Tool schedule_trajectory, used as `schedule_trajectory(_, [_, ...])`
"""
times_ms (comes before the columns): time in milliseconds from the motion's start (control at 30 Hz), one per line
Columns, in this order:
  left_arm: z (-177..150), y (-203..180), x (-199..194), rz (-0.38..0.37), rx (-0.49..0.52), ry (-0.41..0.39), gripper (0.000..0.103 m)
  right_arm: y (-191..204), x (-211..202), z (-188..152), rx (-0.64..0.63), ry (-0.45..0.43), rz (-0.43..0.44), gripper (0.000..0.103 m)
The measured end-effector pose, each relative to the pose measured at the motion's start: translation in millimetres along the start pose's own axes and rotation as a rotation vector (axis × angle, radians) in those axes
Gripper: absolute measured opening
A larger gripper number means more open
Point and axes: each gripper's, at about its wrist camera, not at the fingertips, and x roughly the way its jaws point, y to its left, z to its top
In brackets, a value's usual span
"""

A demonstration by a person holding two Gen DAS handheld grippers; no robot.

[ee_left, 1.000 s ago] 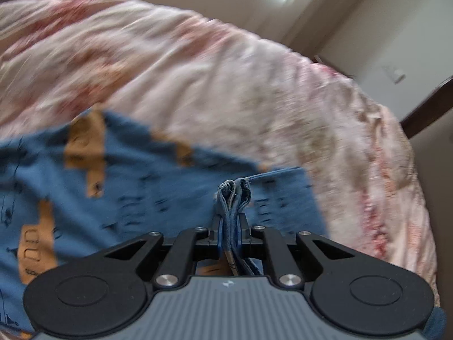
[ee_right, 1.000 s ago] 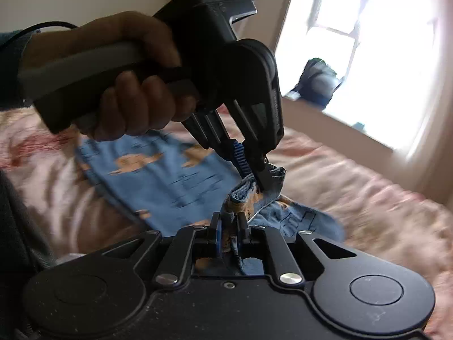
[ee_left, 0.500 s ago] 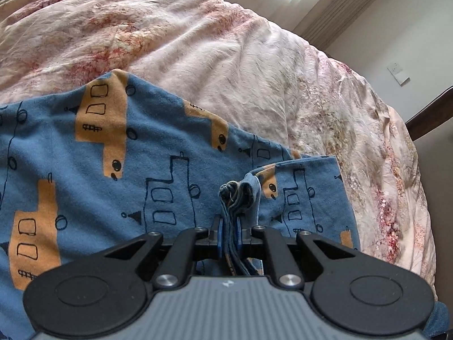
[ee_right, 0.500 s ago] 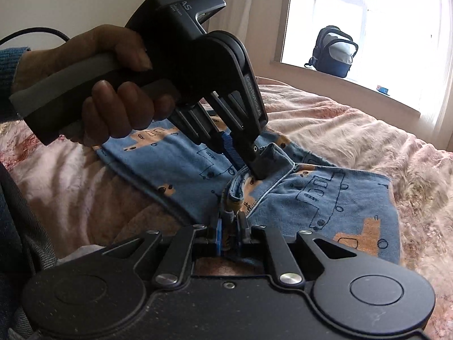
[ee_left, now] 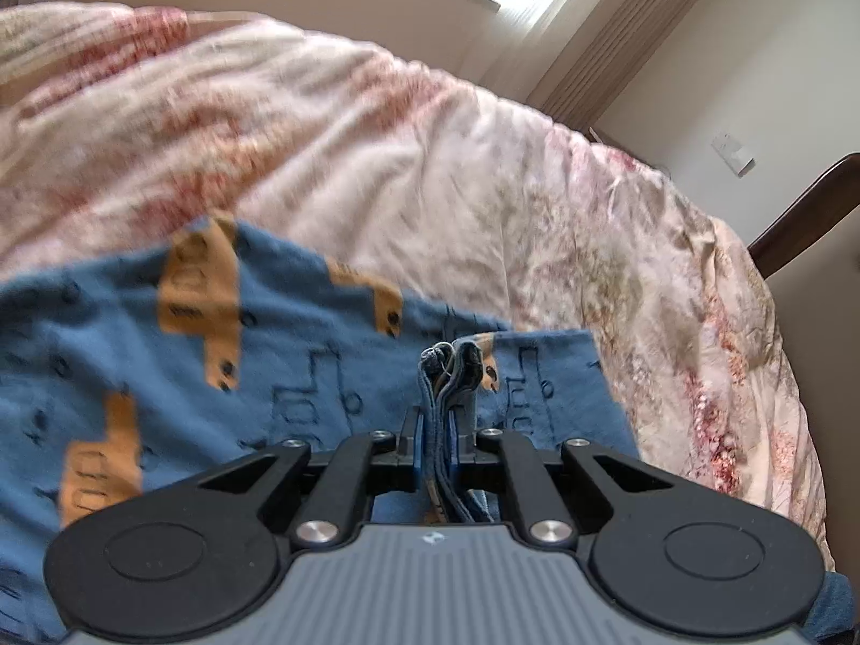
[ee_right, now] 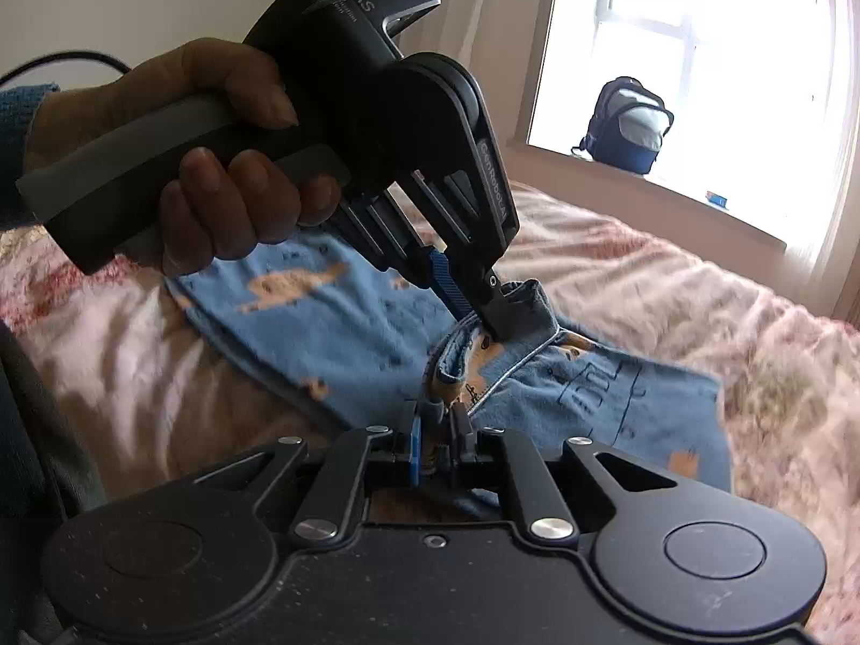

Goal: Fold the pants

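Note:
Blue pants (ee_left: 301,376) with orange vehicle prints lie on a floral bedspread (ee_left: 376,134). My left gripper (ee_left: 436,430) is shut on a bunched edge of the pants, and the pinched layers stick up between its fingers. In the right wrist view the same pants (ee_right: 344,333) spread across the bed. My right gripper (ee_right: 435,430) is shut on another part of that edge, close beside the left gripper (ee_right: 486,317), which a hand (ee_right: 226,177) holds just above the cloth. The fabric between the two grips is lifted off the bed.
The bedspread (ee_right: 672,290) covers the whole bed. A window with a dark backpack (ee_right: 626,126) on its sill stands behind the bed. A dark wooden bed frame (ee_left: 806,209) and a curtain show at the right of the left wrist view.
The left gripper has shifted sideways with its pinched edge, and the pants have slid across the bedspread. Both grips have stayed shut on the cloth.

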Motion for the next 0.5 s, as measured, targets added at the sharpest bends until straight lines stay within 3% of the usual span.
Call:
schedule_trajectory(133, [7.8, 11.2, -24.3, 0.055, 0.031, -0.034, 0.009, 6.0, 6.3, 22.2, 0.028, -0.028, 0.047, 0.01])
schedule_trajectory(300, [7.2, 42.2, -45.2, 0.149, 0.028, -0.024, 0.01, 21.8, 27.4, 41.0, 0.064, -0.039, 0.183, 0.01])
schedule_trajectory(400, [0.3, 68.2, -38.9, 0.185, -0.01, 0.007, 0.01, 35.4, 44.3, 41.8, 0.07, -0.023, 0.246, 0.01])
schedule_trajectory(500, [-5.2, 89.4, -24.4, 0.169, -0.047, 0.03, 0.012, 44.9, 64.4, 34.3, 0.092, 0.025, 0.278, 0.011])
